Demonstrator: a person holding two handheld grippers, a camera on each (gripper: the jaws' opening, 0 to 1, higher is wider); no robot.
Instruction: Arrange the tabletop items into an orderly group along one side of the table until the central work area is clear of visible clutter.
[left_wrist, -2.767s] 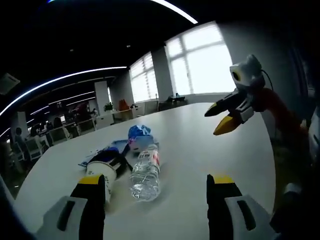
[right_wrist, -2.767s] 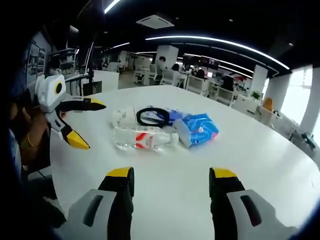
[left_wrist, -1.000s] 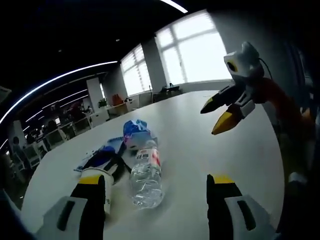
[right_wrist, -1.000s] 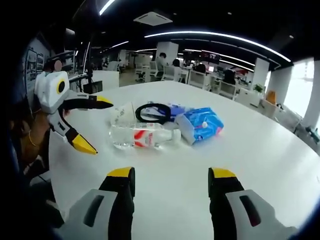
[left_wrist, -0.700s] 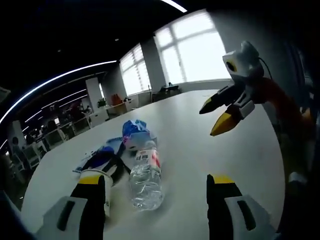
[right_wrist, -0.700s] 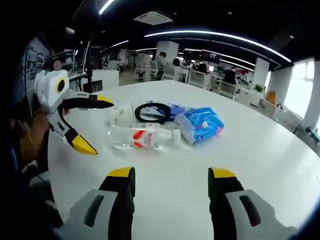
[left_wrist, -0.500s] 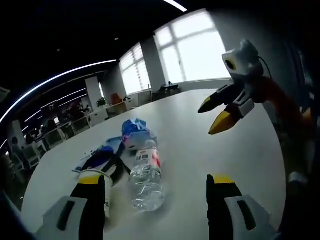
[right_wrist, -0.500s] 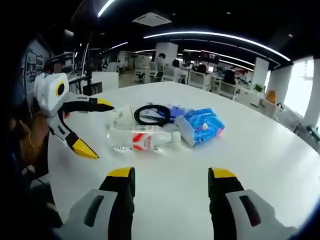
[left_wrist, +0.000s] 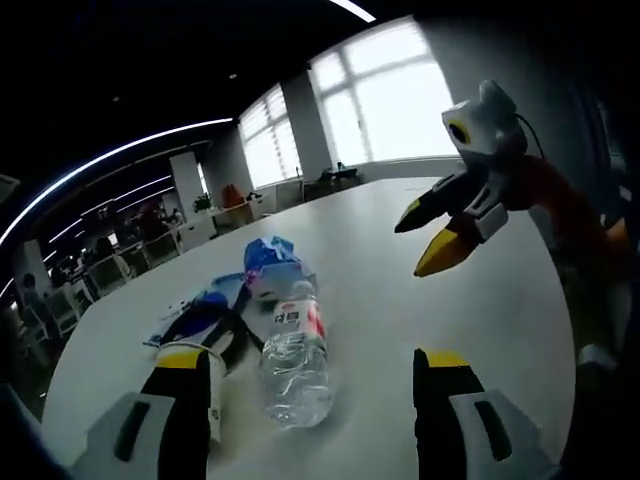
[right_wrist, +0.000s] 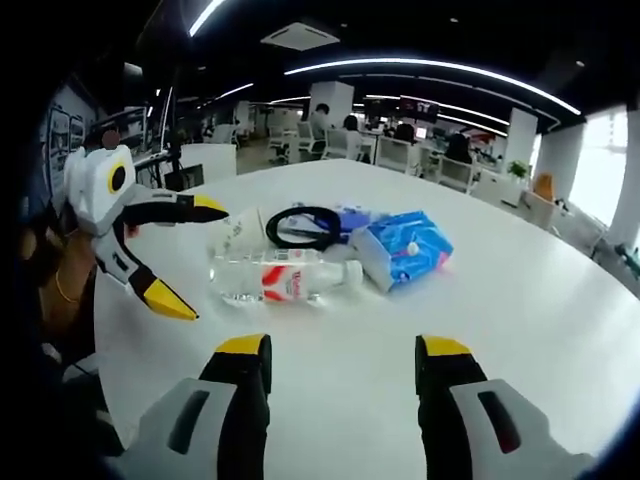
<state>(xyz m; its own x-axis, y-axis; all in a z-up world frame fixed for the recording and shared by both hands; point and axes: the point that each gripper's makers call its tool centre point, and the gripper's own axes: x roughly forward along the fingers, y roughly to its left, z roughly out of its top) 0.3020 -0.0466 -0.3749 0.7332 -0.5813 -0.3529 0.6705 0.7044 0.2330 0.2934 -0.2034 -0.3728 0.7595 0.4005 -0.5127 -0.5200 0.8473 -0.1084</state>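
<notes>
A clear water bottle (left_wrist: 293, 352) (right_wrist: 280, 275) with a red and white label lies on its side on the white table (left_wrist: 400, 300) (right_wrist: 520, 300). Beside it lies a paper cup (left_wrist: 213, 345) (right_wrist: 233, 232) with a black rim, tipped over. A blue tissue pack (left_wrist: 270, 262) (right_wrist: 405, 248) rests at the bottle's cap end, and a flat blue packet (left_wrist: 190, 308) (right_wrist: 350, 215) lies behind the cup. My left gripper (left_wrist: 312, 360) (right_wrist: 198, 260) is open, hovering just short of the bottle's base. My right gripper (right_wrist: 342, 350) (left_wrist: 418, 243) is open above bare table, apart from the items.
The round table's edge curves close on the near side (right_wrist: 110, 380). A person's orange sleeve (left_wrist: 560, 215) follows the right gripper. Office desks, chairs and people (right_wrist: 400, 150) stand far behind, and bright windows (left_wrist: 390, 110) too.
Both views have drifted a little closer to the cluster of items. The items lie where they were, and both grippers stay open with nothing held.
</notes>
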